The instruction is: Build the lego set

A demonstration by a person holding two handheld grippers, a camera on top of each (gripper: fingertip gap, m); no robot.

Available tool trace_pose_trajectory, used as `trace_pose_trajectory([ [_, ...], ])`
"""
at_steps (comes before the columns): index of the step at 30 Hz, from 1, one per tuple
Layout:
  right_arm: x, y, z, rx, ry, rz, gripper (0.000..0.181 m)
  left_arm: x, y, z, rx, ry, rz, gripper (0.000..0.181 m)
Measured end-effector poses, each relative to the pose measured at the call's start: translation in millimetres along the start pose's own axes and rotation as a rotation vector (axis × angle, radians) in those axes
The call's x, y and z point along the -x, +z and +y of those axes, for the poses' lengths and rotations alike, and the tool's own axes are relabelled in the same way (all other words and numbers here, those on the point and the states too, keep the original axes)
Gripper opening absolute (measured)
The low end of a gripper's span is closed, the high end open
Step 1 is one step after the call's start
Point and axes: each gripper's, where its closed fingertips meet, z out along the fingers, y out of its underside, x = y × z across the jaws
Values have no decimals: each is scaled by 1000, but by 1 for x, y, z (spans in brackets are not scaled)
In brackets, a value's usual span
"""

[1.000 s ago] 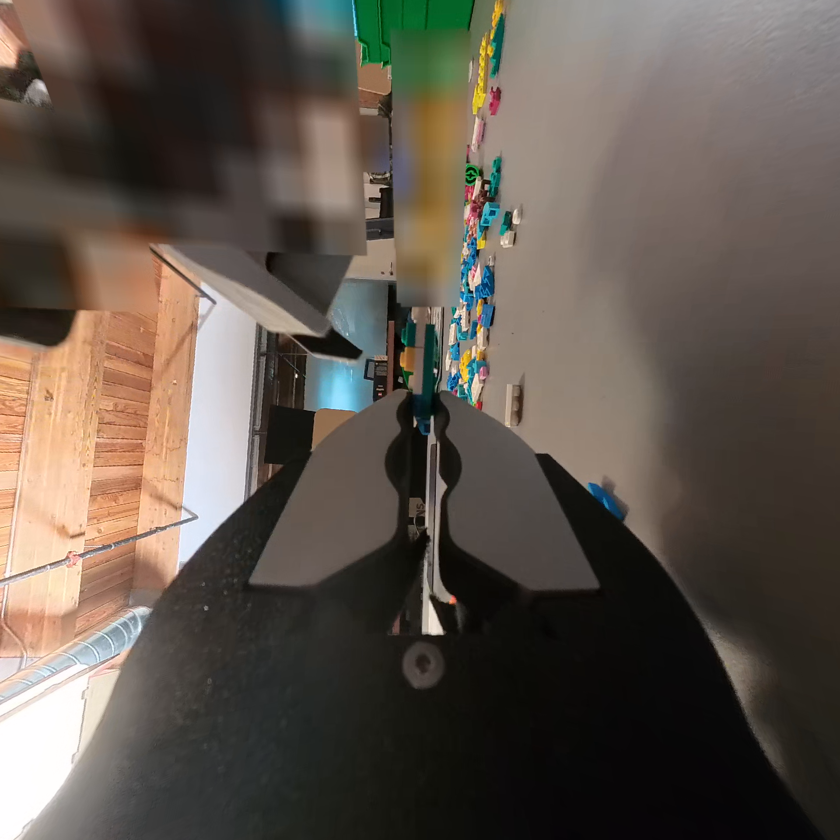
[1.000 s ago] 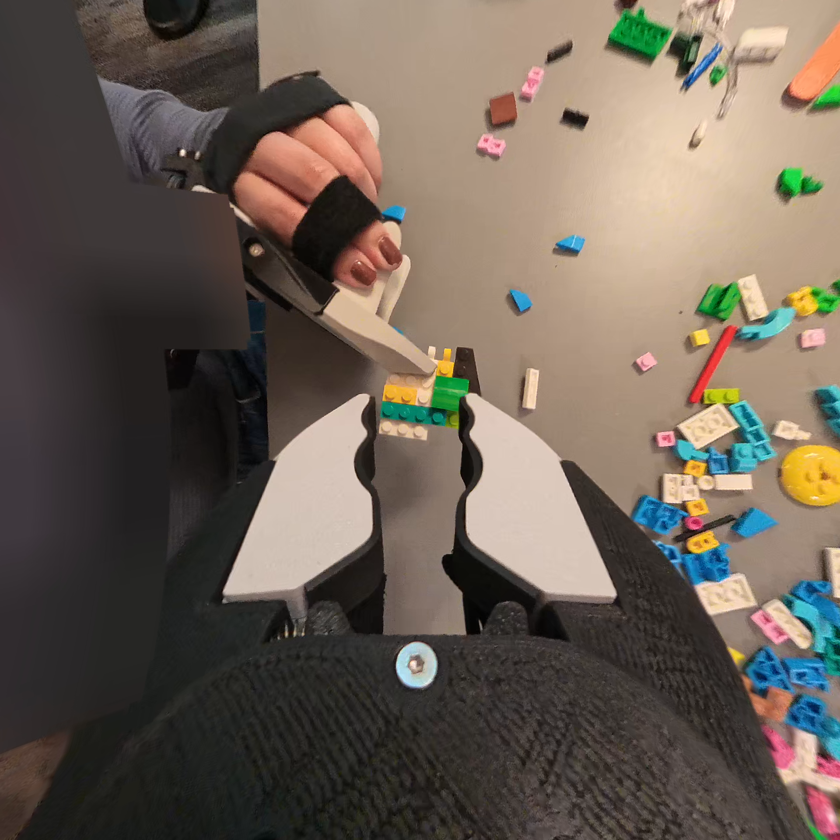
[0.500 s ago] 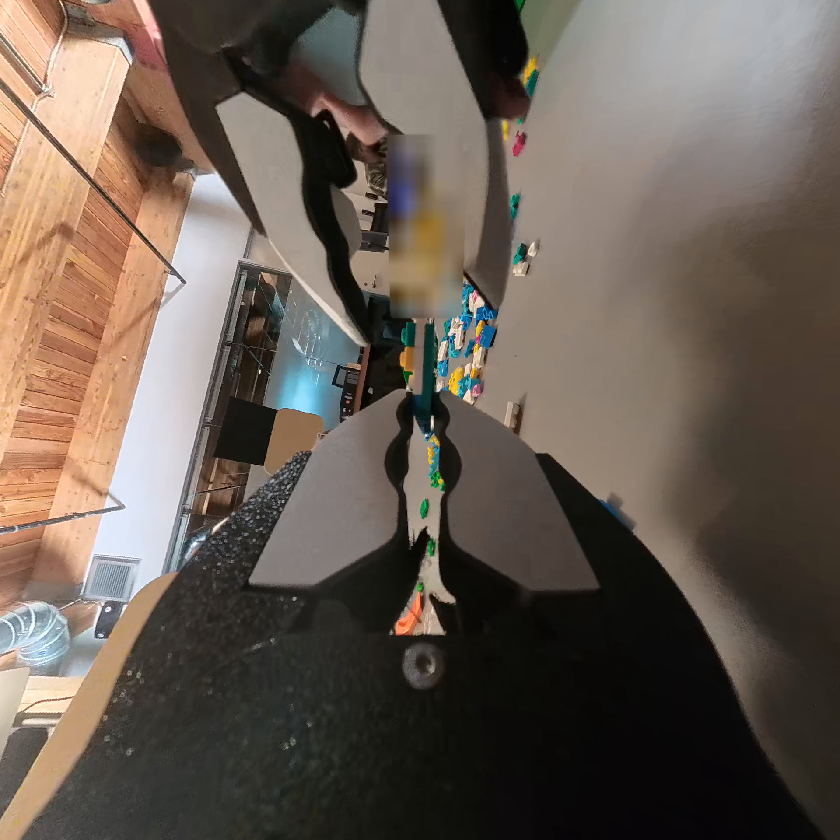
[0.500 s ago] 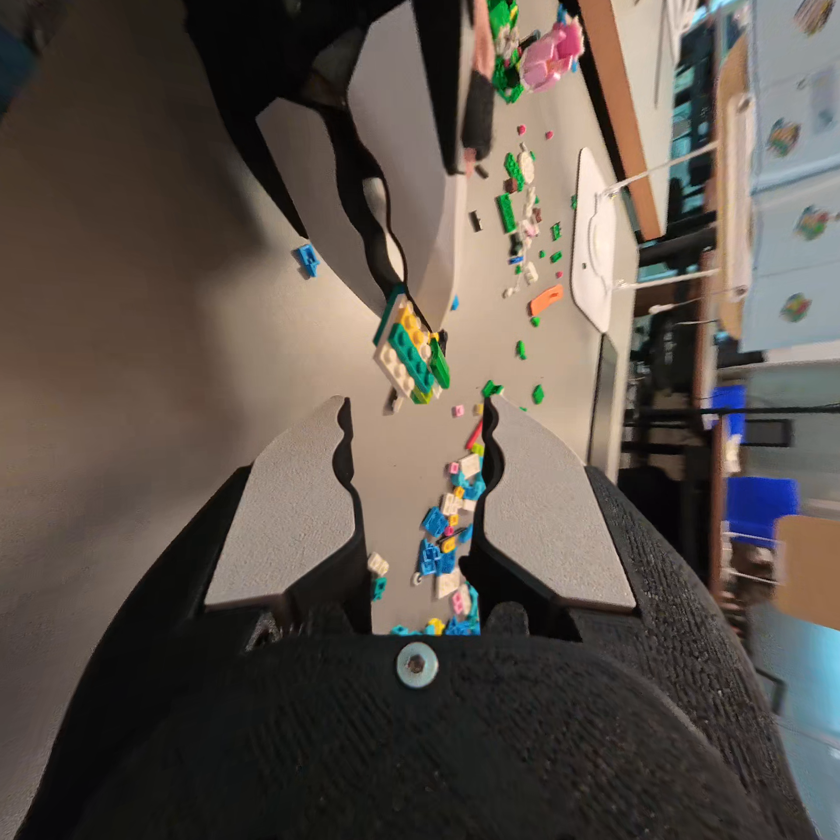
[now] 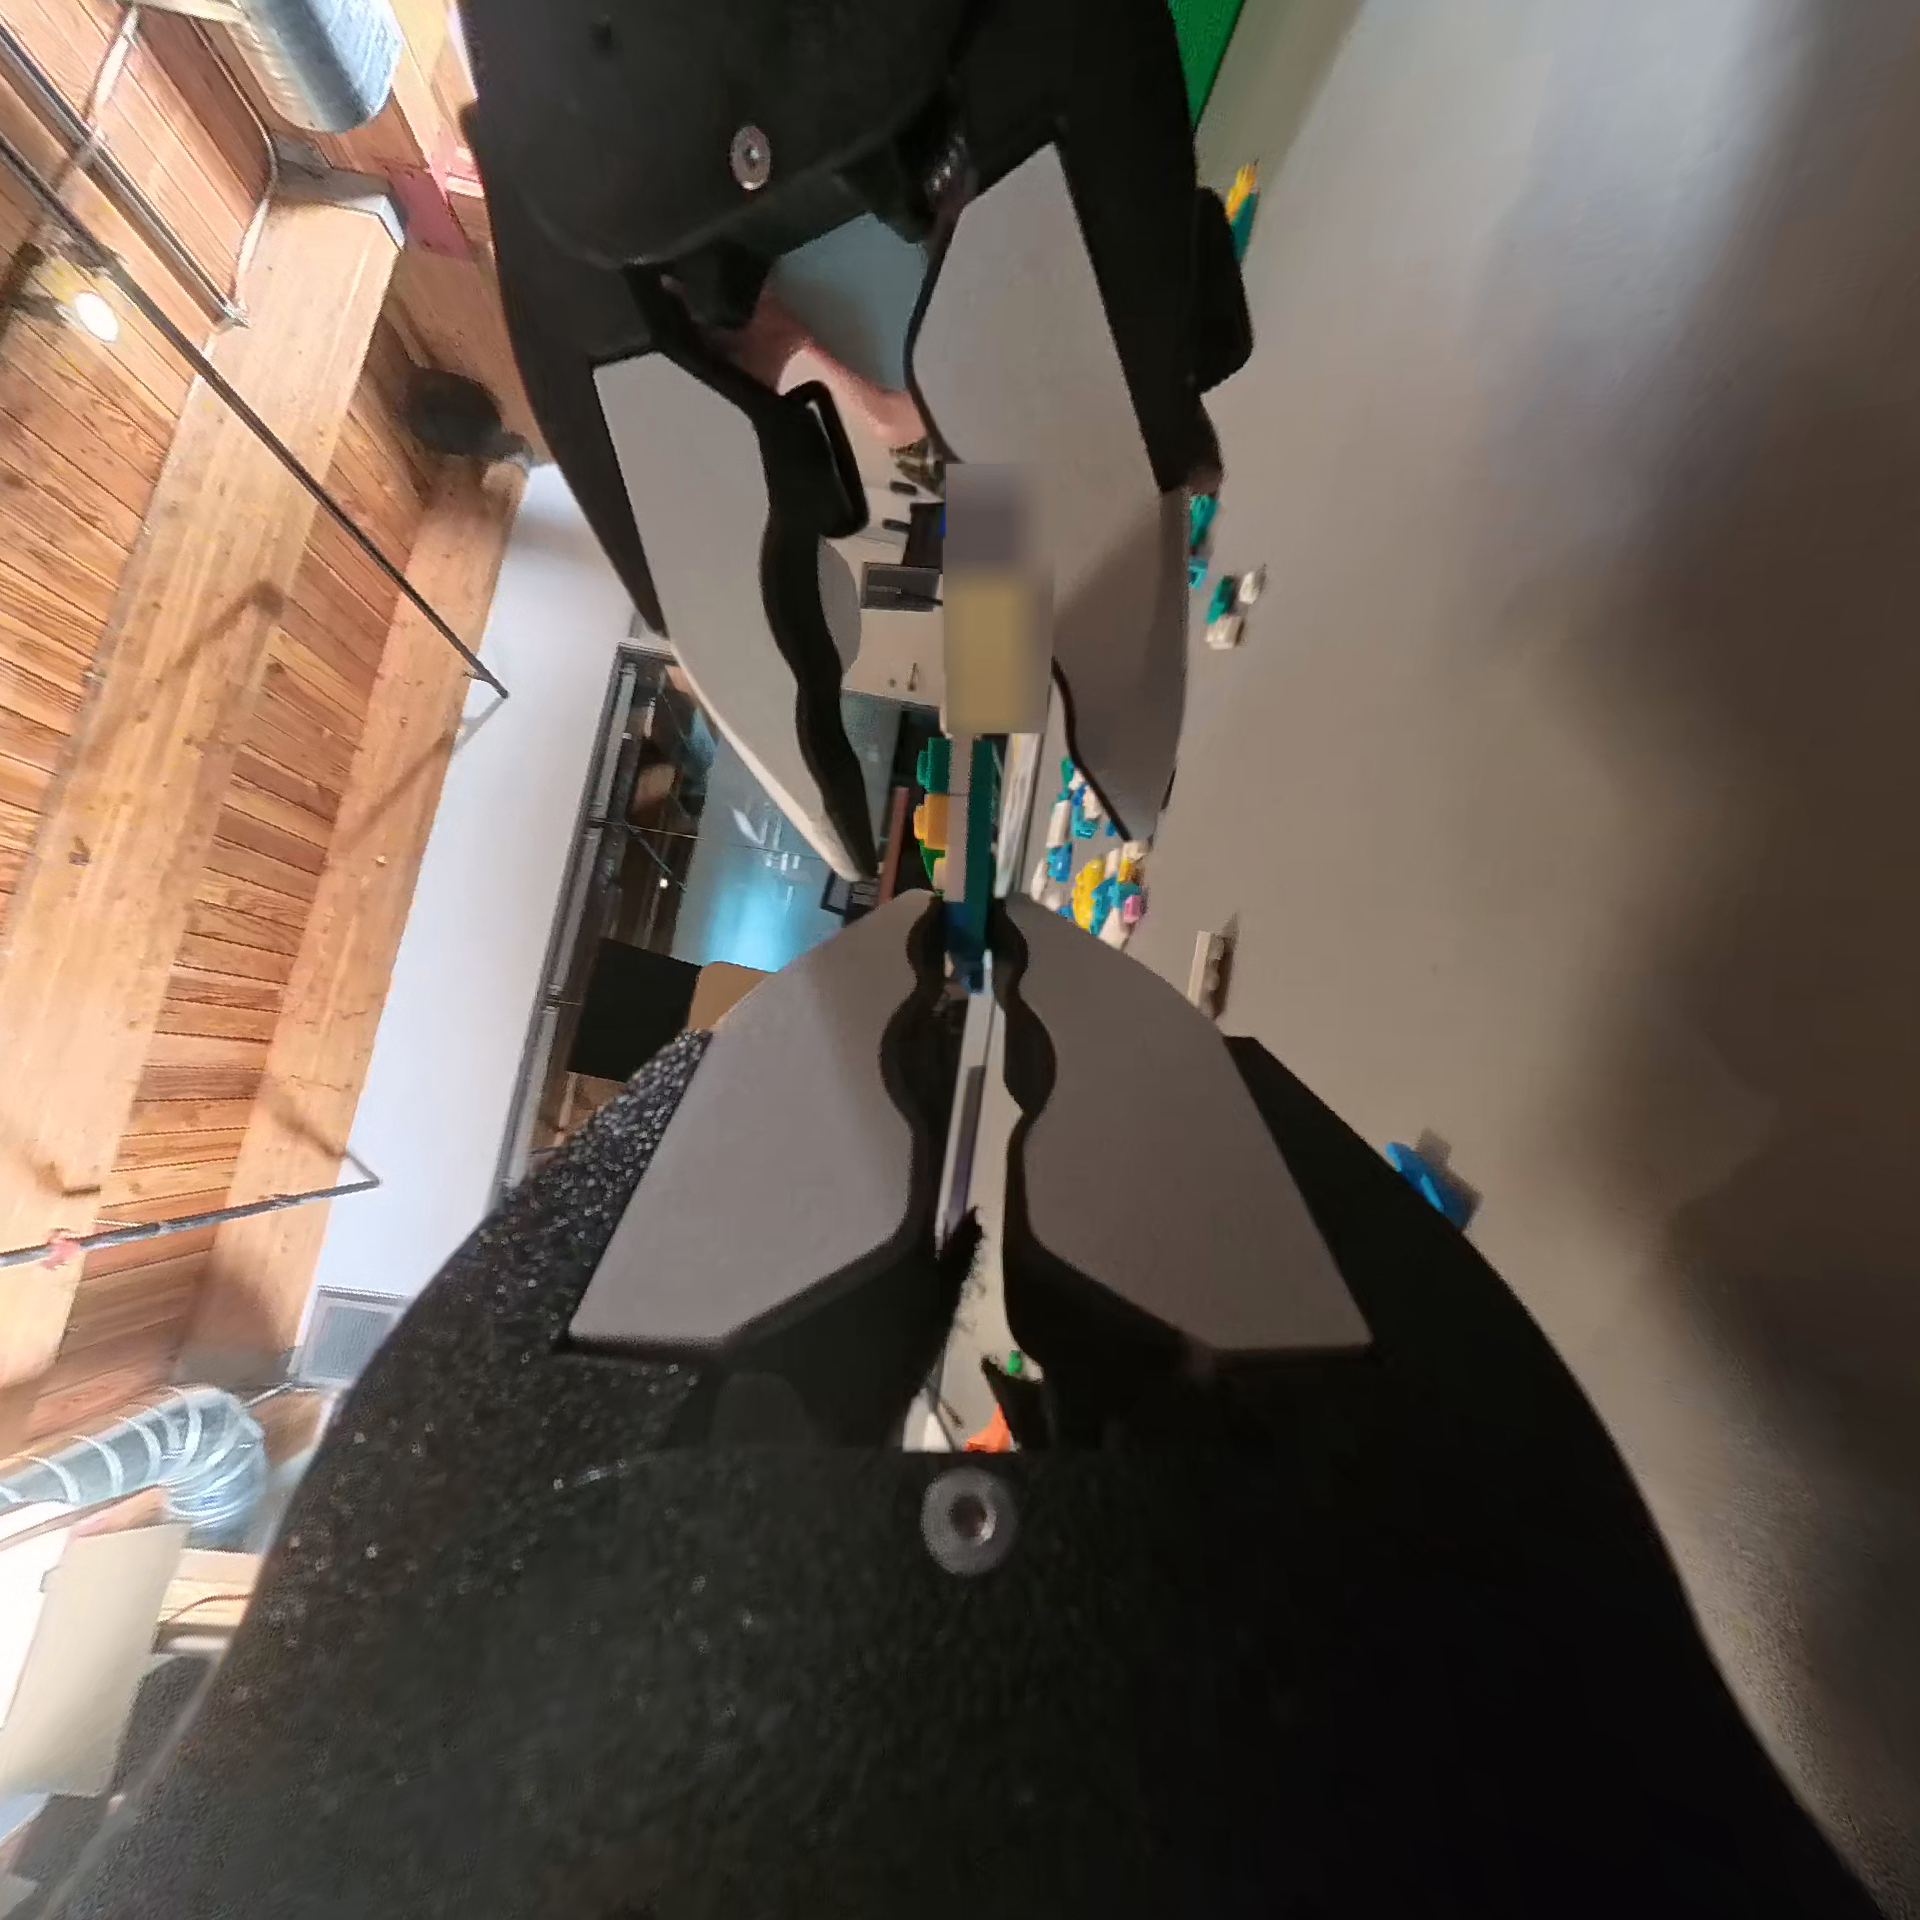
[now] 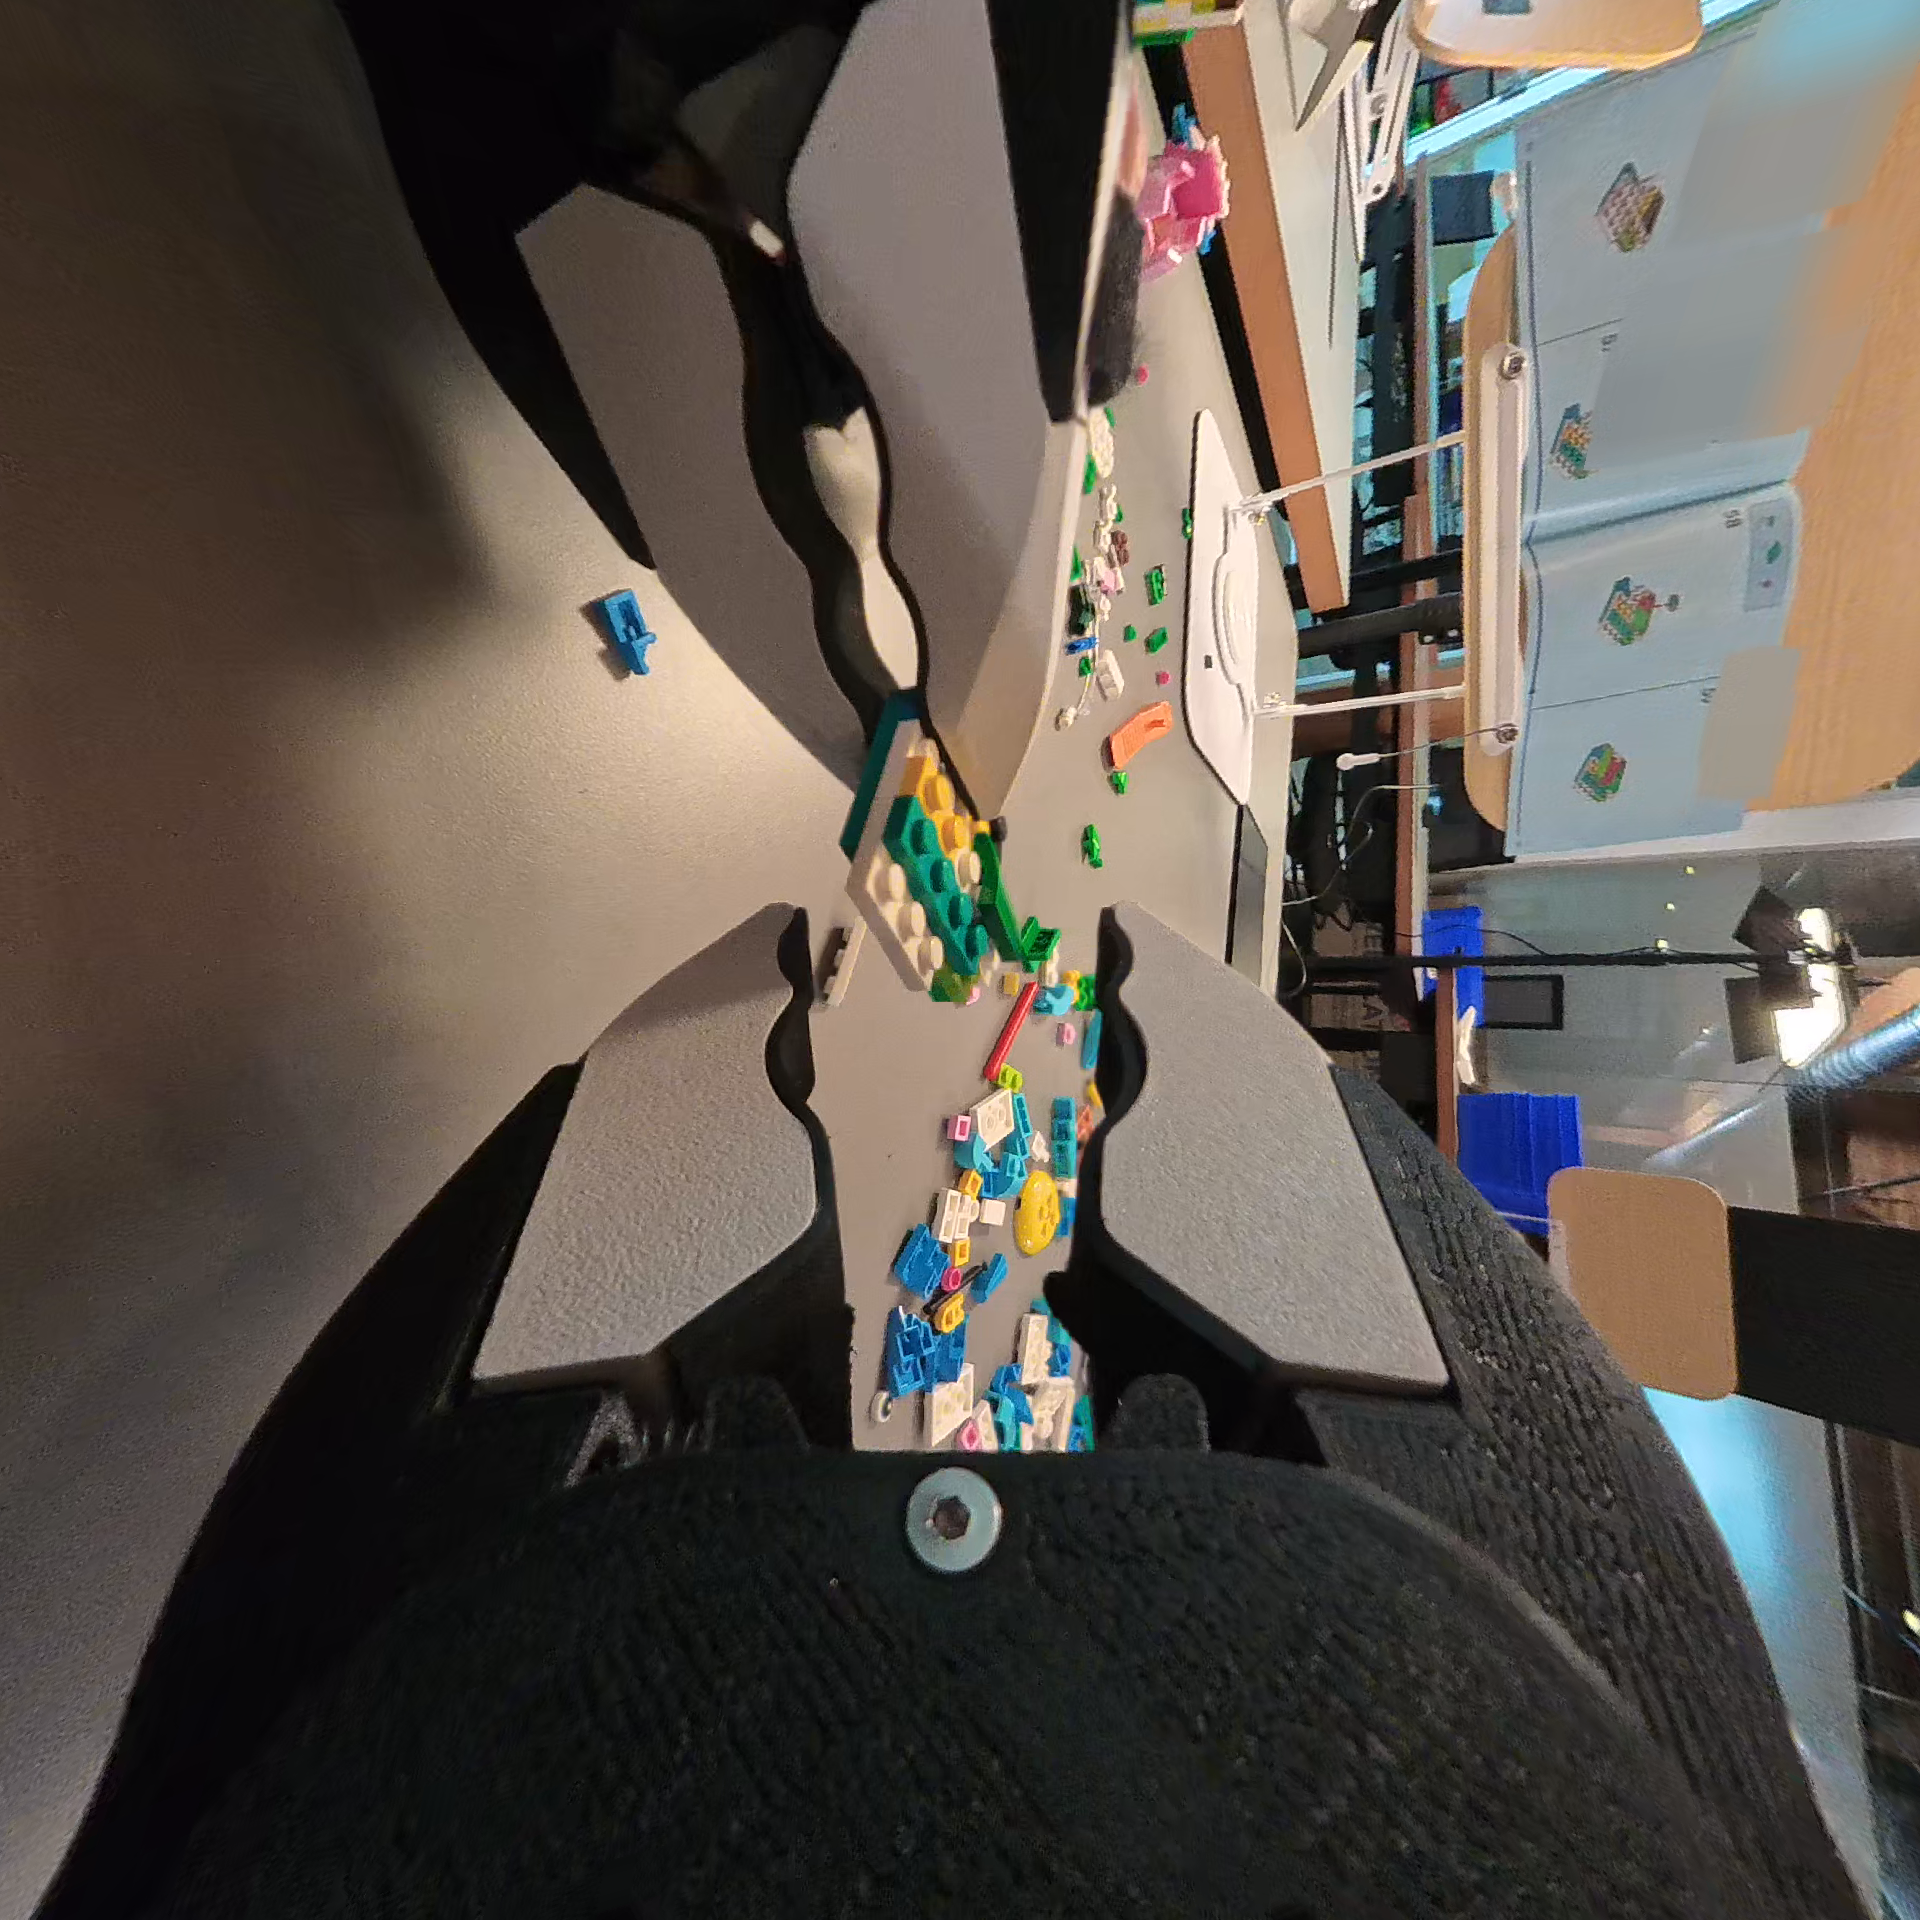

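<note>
My left gripper (image 5: 966,920) is shut on a small lego build (image 5: 961,831) of teal, yellow, white and green plates and holds it in the air, edge-on to this view. In the right wrist view the same build (image 6: 930,862) shows its studded face, pinched by the left gripper (image 6: 920,717) from above. My right gripper (image 6: 951,920) is open and empty, its fingertips just short of the build's lower end. In the left wrist view the right gripper (image 5: 992,831) faces me, its jaws apart on either side of the build.
The grey table (image 6: 260,727) carries several loose bricks: a blue, white and yellow pile (image 6: 987,1247), a red bar (image 6: 1010,1029), a blue piece (image 6: 623,632), an orange piece (image 6: 1140,729). A white stand (image 6: 1236,603) holds an instruction booklet (image 6: 1652,520) at the far edge. The tips of both grippers are at nearly the same place.
Both grippers have rolled onto their sides and closed in on each other. The right gripper has come closer to the build, which the left gripper still holds.
</note>
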Motion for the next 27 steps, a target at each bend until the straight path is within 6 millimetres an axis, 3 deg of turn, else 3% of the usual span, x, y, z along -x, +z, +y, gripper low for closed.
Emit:
trace_pose_trajectory([
  [11, 21, -7, -1, -148, 53, 5, 69, -1, 1, 6, 37, 59, -18, 7],
  [21, -19, -13, 5, -274, 94, 171, 76, 0, 2, 11, 66, 53, -25, 8],
  [27, -30, -19, 5, -339, 149, 292, 73, -1, 3, 14, 73, 44, -17, 7],
])
